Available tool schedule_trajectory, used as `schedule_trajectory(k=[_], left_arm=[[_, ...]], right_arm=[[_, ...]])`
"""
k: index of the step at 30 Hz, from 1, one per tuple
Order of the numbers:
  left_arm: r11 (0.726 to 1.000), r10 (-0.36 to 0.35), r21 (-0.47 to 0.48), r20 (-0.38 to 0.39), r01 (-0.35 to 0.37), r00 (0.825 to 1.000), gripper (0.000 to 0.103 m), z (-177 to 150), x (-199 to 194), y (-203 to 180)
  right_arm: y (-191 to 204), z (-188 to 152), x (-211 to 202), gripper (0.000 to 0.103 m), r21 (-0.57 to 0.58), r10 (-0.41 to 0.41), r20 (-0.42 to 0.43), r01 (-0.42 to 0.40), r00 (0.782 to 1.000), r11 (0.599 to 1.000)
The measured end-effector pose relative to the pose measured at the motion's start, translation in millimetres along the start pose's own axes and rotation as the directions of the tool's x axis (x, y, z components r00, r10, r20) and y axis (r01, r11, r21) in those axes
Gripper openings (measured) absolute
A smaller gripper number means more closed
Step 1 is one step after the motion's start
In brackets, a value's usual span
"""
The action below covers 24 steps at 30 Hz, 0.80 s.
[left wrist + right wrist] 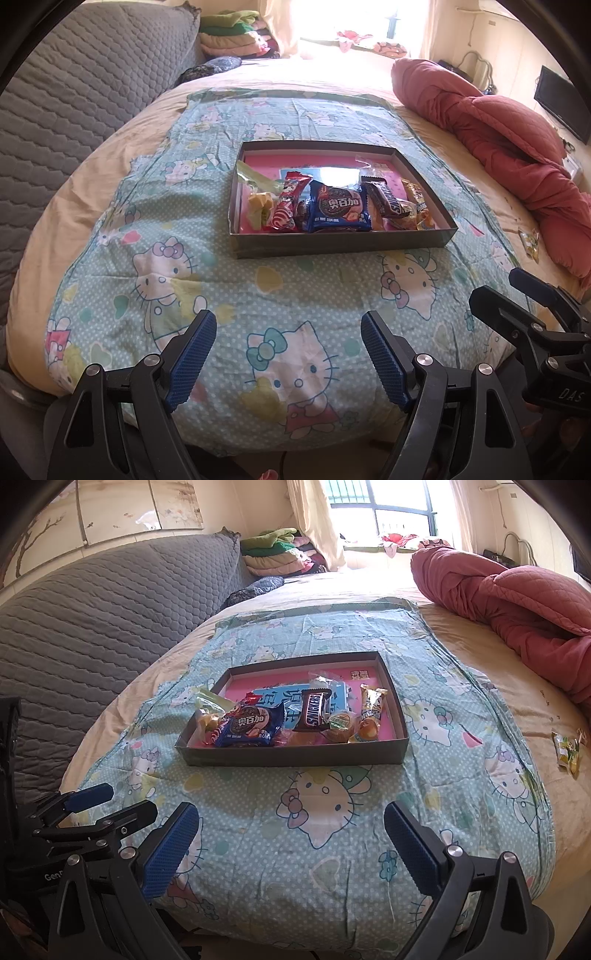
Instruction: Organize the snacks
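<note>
**Hovering over the bed, nothing blocking the box**

Lying in the shallow box (295, 755) mid-bed: cookie pack (251, 729), chocolate bar (313, 709), other snacks. Stray wrapped snack (567, 753) apart on the sheet, near the red quilt (517, 602). Left gripper (288, 354) and right gripper (291, 845) both spread wide, empty, above the cartoon cloth (332, 830).

Both wrist cameras look steeply down from the bed's near edge, sharing the snack tray (332, 243) ahead.

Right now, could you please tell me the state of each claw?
Left claw: open, holding nothing.
Right claw: open, holding nothing.
</note>
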<state>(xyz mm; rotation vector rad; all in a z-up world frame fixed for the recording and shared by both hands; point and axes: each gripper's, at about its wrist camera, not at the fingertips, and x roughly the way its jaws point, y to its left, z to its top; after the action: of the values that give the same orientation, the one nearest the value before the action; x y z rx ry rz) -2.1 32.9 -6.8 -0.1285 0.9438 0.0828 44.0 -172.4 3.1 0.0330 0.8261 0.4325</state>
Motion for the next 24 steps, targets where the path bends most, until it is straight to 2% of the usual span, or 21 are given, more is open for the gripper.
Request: schedule_trajectory(k=[24], left_arm=[[1.0, 0.014, 0.014, 0.011, -0.014, 1.0, 0.082, 0.6, -2.1, -0.7]], right_arm=[[-5.8, -0.3, 1.8, 0.101, 0.026, 0.0, 0.002, -0.001, 1.0, 1.0]])
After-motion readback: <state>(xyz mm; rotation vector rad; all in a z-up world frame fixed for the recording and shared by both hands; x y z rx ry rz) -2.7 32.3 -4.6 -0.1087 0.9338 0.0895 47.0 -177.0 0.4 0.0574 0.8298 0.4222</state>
